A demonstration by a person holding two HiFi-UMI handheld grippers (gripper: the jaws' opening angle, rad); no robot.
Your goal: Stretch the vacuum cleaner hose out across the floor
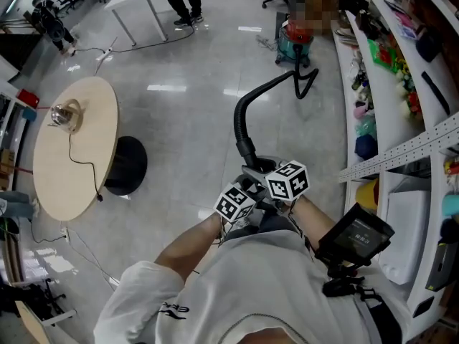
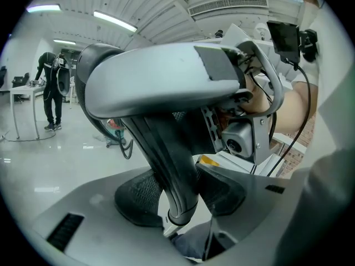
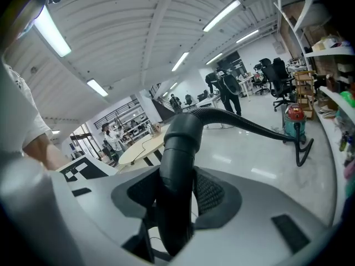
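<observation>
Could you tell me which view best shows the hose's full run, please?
The head view: the hose curves all the way to the vacuum cleaner. The right gripper view shows that run too, smaller and distorted; the left gripper view shows only its near end, close up.

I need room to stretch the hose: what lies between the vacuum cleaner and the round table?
Head view: only bare grey floor with light reflections lies between the vacuum cleaner and the round table.
</observation>
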